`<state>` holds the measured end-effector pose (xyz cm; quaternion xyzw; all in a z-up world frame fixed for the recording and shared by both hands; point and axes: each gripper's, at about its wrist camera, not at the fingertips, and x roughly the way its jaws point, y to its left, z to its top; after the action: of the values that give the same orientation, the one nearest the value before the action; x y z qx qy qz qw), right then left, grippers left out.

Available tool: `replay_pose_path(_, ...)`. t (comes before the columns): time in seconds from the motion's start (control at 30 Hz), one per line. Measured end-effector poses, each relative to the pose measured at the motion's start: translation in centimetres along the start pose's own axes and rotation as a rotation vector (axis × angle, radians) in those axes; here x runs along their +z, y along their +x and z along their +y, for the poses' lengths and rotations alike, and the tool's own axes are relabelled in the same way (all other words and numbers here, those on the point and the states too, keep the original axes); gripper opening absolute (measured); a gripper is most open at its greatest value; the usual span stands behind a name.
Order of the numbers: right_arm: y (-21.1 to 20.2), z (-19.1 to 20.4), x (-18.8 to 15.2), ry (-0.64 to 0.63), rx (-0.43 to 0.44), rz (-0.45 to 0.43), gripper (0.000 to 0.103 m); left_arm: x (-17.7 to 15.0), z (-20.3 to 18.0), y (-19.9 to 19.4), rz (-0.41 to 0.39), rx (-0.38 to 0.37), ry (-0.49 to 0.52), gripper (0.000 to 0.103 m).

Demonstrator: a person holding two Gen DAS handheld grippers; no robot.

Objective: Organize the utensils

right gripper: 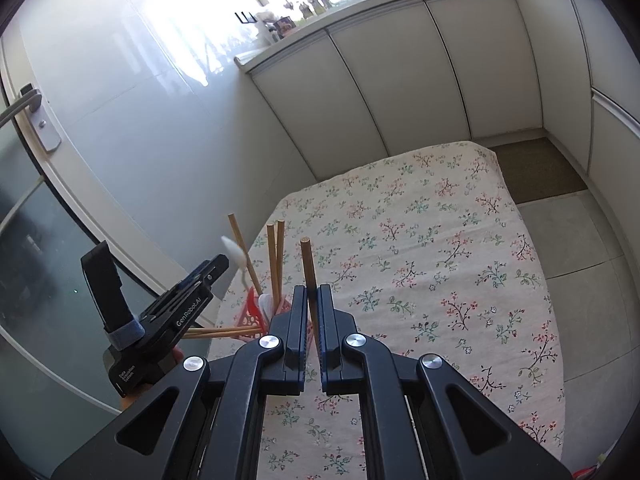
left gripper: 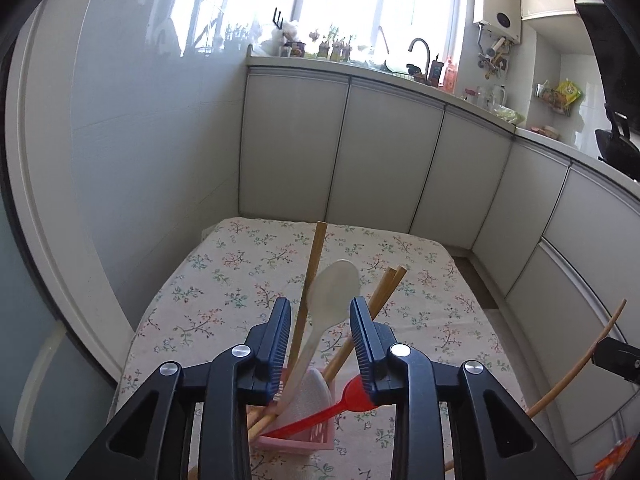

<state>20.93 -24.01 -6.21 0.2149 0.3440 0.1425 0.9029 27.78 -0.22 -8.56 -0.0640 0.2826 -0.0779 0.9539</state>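
Between right gripper [right gripper: 313, 308] pads, chopstick [right gripper: 309, 266] upright.

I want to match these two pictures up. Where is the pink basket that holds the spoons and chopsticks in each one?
Left wrist view: the pink plastic utensil basket sits bottom centre, just beyond the open left gripper.
Right wrist view: it stands at lower left, left of the right gripper, whose jaws pinch a wooden chopstick.
Shared landmark: the floral tablecloth under the basket.
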Motion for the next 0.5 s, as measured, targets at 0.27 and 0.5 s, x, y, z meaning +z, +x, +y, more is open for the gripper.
replay_pose_path(0.27,-2.1,2.5,1.0,-0.034,0.048,-0.062,0.004,-0.5,1.7,-5.6,0.045,0.015,-0.058,0.055)
replay_pose_path(0.5,-4.1,7.3,2.5,-0.09,0.099,-0.148,0.004,-3.0,5.1,-9.9,0.055,0.067,-0.109,0.058)
